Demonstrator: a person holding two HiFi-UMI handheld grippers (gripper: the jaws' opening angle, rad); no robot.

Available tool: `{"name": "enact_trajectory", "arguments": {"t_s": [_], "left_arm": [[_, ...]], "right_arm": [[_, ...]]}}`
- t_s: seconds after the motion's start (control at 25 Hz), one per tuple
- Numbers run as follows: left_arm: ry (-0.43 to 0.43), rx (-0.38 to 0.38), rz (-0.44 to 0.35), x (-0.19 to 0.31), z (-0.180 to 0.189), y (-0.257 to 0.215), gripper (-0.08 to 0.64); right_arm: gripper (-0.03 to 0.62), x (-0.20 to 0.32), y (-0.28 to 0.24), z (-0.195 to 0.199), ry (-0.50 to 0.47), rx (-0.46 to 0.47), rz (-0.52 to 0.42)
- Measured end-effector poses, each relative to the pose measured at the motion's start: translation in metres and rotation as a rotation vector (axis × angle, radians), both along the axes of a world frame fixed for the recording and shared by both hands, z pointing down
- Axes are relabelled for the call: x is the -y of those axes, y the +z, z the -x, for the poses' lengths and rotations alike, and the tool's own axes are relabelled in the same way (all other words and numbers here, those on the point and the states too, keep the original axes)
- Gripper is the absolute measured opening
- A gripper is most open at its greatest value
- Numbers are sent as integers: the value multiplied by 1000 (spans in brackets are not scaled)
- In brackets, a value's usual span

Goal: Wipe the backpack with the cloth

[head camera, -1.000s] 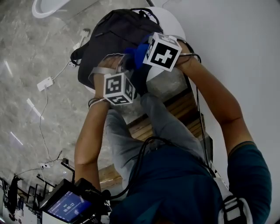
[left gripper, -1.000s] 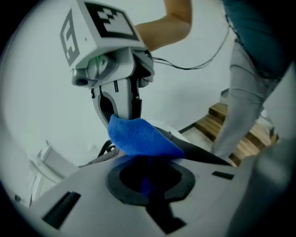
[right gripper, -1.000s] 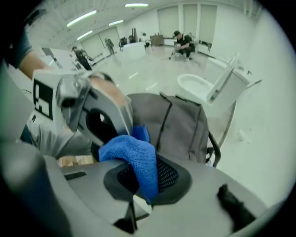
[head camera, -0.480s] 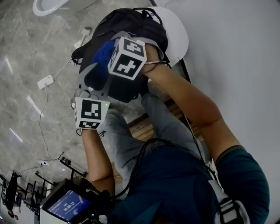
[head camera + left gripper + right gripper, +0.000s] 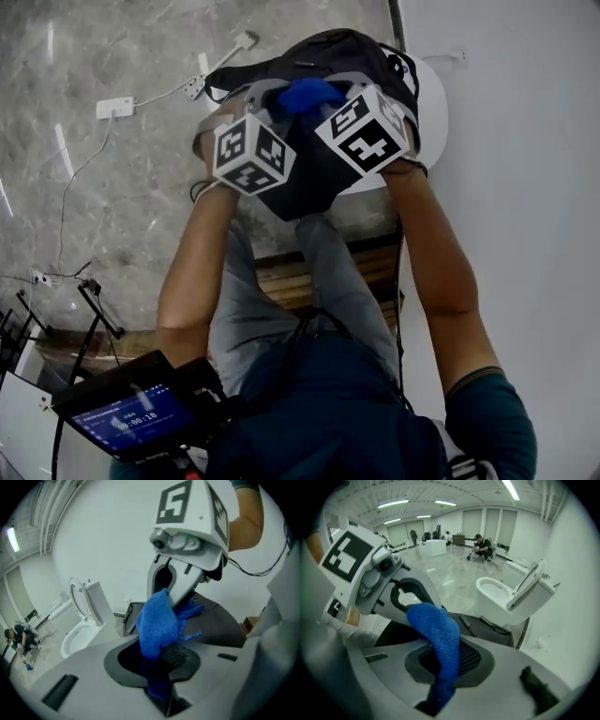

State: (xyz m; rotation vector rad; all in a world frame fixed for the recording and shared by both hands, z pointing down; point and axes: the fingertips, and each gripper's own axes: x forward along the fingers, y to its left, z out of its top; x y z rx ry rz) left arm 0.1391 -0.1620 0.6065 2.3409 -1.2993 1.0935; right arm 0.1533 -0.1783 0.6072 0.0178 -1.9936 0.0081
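Observation:
A black backpack (image 5: 328, 52) lies on a white round seat. Above it a blue cloth (image 5: 305, 94) is stretched between both grippers. My left gripper (image 5: 267, 98) has just been closing its jaws, and the cloth (image 5: 154, 625) runs down between them and is pinched there. My right gripper (image 5: 349, 92) is shut on the other end of the cloth (image 5: 438, 634). In the left gripper view the right gripper's fingers (image 5: 185, 590) clamp the cloth over the backpack (image 5: 220, 620). The right gripper view shows the left gripper's fingers (image 5: 419, 585) at the cloth.
The white seat (image 5: 433, 103) stands against a pale wall on the right. A toilet (image 5: 511, 597) with its lid raised is close behind the backpack. A power strip (image 5: 112, 108) and cables lie on the marble floor. Wooden slats (image 5: 319, 272) are under the person's legs.
Half a second ago the left gripper was off the cloth, low at the backpack's left. Now it is up beside the right gripper with the cloth in its jaws.

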Motion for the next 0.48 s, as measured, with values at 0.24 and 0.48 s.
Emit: {"name": "enact_trajectory", "arguments": {"t_s": [0.24,0.48], "left_arm": [[55,-122,129,-88,-56,-9,78],[30,-131,157,-141,-90,4,78]], "right_arm": [[31,-100,-6,-63,-110,-117,81],[31,-142,2,-101,-67,-107,109]]}}
